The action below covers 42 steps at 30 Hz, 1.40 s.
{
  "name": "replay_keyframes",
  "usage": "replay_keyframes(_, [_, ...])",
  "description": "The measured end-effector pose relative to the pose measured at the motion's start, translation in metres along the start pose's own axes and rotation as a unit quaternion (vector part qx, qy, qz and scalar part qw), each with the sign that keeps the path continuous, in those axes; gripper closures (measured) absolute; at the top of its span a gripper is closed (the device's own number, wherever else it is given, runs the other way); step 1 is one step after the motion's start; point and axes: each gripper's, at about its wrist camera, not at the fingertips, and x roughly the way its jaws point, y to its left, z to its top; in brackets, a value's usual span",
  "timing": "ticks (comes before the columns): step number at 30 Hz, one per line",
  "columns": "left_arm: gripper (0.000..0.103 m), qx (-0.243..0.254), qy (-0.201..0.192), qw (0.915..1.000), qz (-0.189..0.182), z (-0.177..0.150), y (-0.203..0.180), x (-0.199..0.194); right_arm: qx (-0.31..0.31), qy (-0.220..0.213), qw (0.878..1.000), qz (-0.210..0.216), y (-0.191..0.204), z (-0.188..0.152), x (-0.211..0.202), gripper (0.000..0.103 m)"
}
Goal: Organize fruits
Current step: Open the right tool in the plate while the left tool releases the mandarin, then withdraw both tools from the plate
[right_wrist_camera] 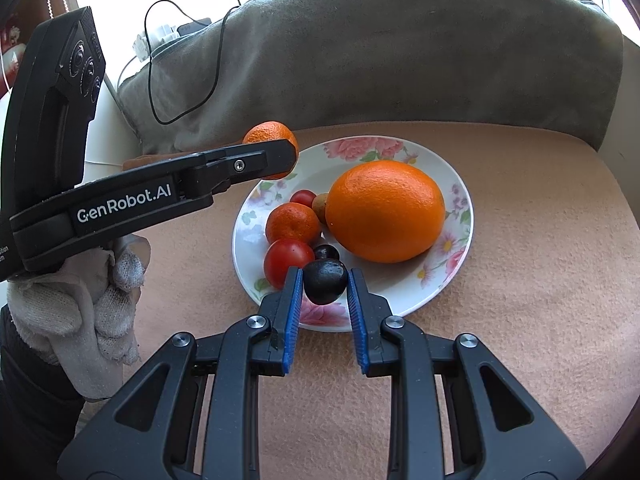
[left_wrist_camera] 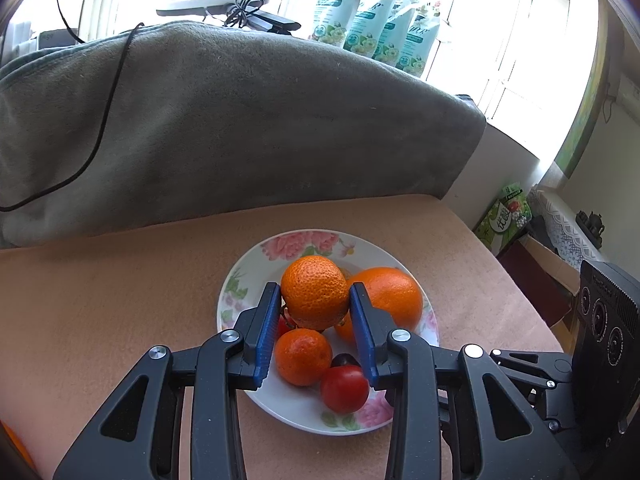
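Two tools loaded | left tool (left_wrist_camera: 315, 300): mandarin (left_wrist_camera: 314, 292) | right tool (right_wrist_camera: 324, 280): plum (right_wrist_camera: 324, 281), long axis crosswise

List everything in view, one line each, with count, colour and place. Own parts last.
plate: one, white with pink flowers, on the tan cloth.
large orange: one, orange, on the plate's right side.
mandarins: two, orange; one held mandarin above the plate, one resting mandarin on it.
tomatoes: two, red; big tomato at the plate's near edge, small tomato farther back.
dark fruits: two, near black; held dark fruit, loose dark fruit on the plate.
small brownish fruit: one, beside the large orange.
tan cloth: one, covering the surface.
grey blanket: one, behind the plate.
black cable: one, across the blanket.
floral pouches: several, teal and white, by the window.
left tool: black, blue pads, gripping the mandarin.
right tool: same, gripping the dark fruit.
gloved hand: white, holding the left tool.
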Motion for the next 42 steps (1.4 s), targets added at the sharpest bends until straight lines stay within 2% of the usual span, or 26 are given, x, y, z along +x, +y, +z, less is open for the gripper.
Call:
replay_keyframes(6, [0.068,0.003,0.001,1.0000,0.001,0.000,-0.001,-0.001,0.004,0.002,1.000,0.000,-0.002,-0.001,0.002,0.079])
replay_keyframes(9, [0.060,0.004,-0.005,1.0000,0.003,0.001,-0.002,-0.004,0.004,0.006,1.000,0.001,-0.002,-0.002,0.003,0.077])
replay_keyframes(11, [0.058,0.005,-0.007,1.0000,0.004,0.002,-0.002,-0.006,0.004,0.004,1.000,0.001,-0.001,-0.003,0.002,0.066])
replay_keyframes(12, [0.058,0.005,-0.008,0.9999,0.004,0.003,-0.002,-0.006,0.004,0.001,1.000,0.003,-0.001,-0.003,0.001,0.064])
replay_keyframes(16, [0.046,0.002,-0.010,0.9999,0.005,0.002,-0.002,-0.009,0.002,-0.004,1.000,0.006,0.000,-0.003,-0.002,0.053])
replay_keyframes(19, [0.033,-0.002,-0.013,0.9999,0.004,0.002,-0.001,-0.011,0.005,-0.009,1.000,0.007,0.000,-0.004,-0.004,0.050])
replay_keyframes(21, [0.032,-0.002,-0.016,0.9999,0.005,0.002,-0.001,-0.013,0.008,-0.009,1.000,0.008,-0.001,-0.004,-0.005,0.046])
replay_keyframes(23, [0.031,-0.002,-0.018,0.9998,0.010,0.002,0.000,-0.016,0.010,-0.012,1.000,0.007,-0.002,-0.004,-0.006,0.035])
replay_keyframes(25, [0.024,-0.004,-0.018,0.9996,0.021,0.003,-0.001,-0.017,0.011,-0.017,1.000,0.008,-0.001,-0.004,-0.007,0.034])
replay_keyframes(27, [0.023,-0.005,-0.023,0.9992,0.033,0.003,-0.002,-0.020,0.014,-0.019,1.000,0.008,-0.001,-0.003,-0.009,0.033])
replay_keyframes(35, [0.023,0.007,-0.030,0.9976,0.062,0.003,-0.004,-0.030,0.010,-0.024,1.000,0.002,0.004,-0.001,-0.014,0.017])
replay_keyframes(42, [0.023,0.003,-0.044,0.9965,0.070,0.002,0.001,-0.044,-0.012,-0.017,1.000,-0.007,0.016,-0.002,-0.012,0.015])
